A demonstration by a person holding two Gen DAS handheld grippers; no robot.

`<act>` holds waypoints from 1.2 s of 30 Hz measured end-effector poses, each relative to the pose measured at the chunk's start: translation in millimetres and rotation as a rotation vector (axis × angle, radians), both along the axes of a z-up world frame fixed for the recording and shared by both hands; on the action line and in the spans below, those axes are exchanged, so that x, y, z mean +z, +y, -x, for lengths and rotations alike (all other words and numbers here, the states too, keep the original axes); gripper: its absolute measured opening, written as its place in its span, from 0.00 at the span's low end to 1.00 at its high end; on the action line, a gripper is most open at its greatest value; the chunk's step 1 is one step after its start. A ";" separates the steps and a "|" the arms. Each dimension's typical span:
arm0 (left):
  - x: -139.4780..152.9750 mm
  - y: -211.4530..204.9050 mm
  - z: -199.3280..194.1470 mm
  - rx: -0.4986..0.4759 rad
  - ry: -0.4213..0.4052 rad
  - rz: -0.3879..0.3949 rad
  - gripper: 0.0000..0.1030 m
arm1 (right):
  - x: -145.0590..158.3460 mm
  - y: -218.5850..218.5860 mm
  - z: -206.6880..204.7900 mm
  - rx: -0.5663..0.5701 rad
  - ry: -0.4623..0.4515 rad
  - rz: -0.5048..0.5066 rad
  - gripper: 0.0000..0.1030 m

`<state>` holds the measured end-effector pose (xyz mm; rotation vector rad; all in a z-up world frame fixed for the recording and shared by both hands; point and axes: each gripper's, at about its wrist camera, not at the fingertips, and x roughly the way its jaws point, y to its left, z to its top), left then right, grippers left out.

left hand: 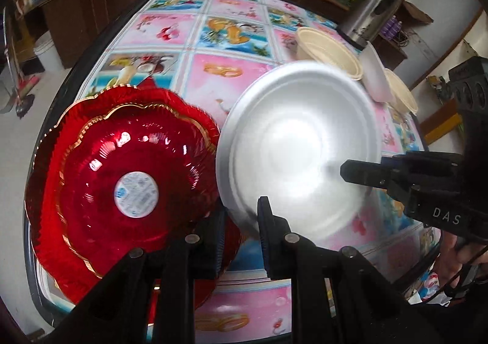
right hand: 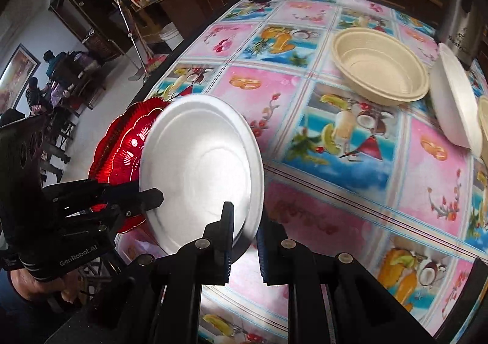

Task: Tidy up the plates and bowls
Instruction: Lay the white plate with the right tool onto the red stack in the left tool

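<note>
Both grippers grip the rim of one white foam plate, which hangs tilted above the table with its flowered oilcloth. The left gripper has its fingers nearly closed on the plate's near rim, one finger over the inner face. The right gripper is likewise nearly closed, clamping the plate's rim at another point, its left finger lying on the white inner face.

The plate's far-left rim overlaps two nested red scalloped dishes with gold edging, which sit at the table's left edge; whether they touch is unclear. Toward the table's far right corner stand a beige bowl, a white foam bowl tipped beside it, and another beige bowl behind. A steel thermos stands at that corner.
</note>
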<state>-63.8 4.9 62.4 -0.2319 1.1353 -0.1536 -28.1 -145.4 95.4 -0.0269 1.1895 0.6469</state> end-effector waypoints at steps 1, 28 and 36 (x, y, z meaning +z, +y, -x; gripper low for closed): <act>2.2 3.3 2.5 0.006 -0.009 0.010 0.18 | -0.3 2.8 -0.1 0.006 -0.001 0.005 0.15; -1.6 125.8 28.2 0.235 0.024 0.006 0.18 | -14.0 131.7 -10.9 0.175 0.116 -0.025 0.15; -15.1 140.2 30.2 0.268 0.052 0.000 0.18 | -31.9 152.7 -11.1 0.191 0.136 0.011 0.15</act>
